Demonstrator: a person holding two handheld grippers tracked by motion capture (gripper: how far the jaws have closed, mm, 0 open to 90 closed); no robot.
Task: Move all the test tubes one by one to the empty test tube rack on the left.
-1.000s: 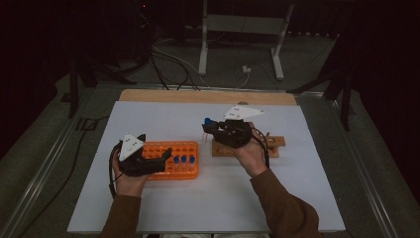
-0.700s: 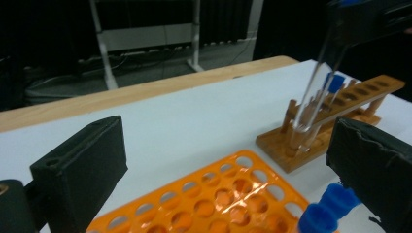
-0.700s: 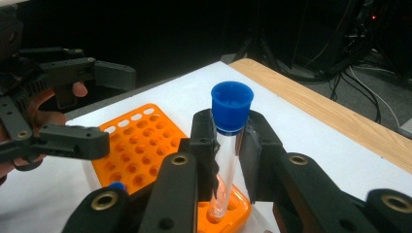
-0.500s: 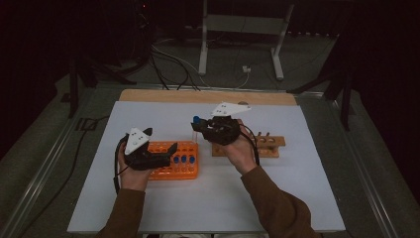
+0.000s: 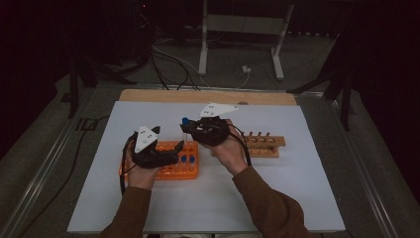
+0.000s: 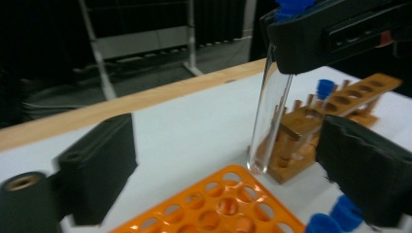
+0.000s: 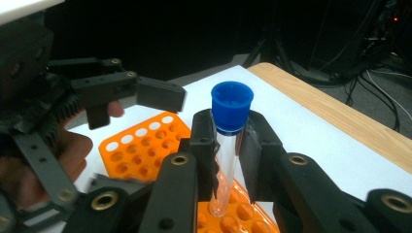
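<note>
Jaws: right gripper (image 7: 228,160) clamps blue-capped tube (image 7: 227,160); left gripper (image 5: 163,153) empty, jaws just narrowing | step: lowering tube over orange rack (image 5: 190,171) | next: align a hole at 6 o'clock.

Right claw (image 7: 228,160) clamped tight, raised beside the left claw (image 6: 233,160), whose jaws have just been closing, nothing between them

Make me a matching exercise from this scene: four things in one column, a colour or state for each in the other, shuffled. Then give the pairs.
Things:
1. test tube
2. plastic rack
3. wooden rack
4. left gripper

States:
A. open, with nothing between its jaws
B. orange, with blue caps in some holes
C. clamped in the right gripper, blue cap on top
D. brown, lying to the right of the other rack

Pairs: 1-C, 2-B, 3-D, 4-A
</note>
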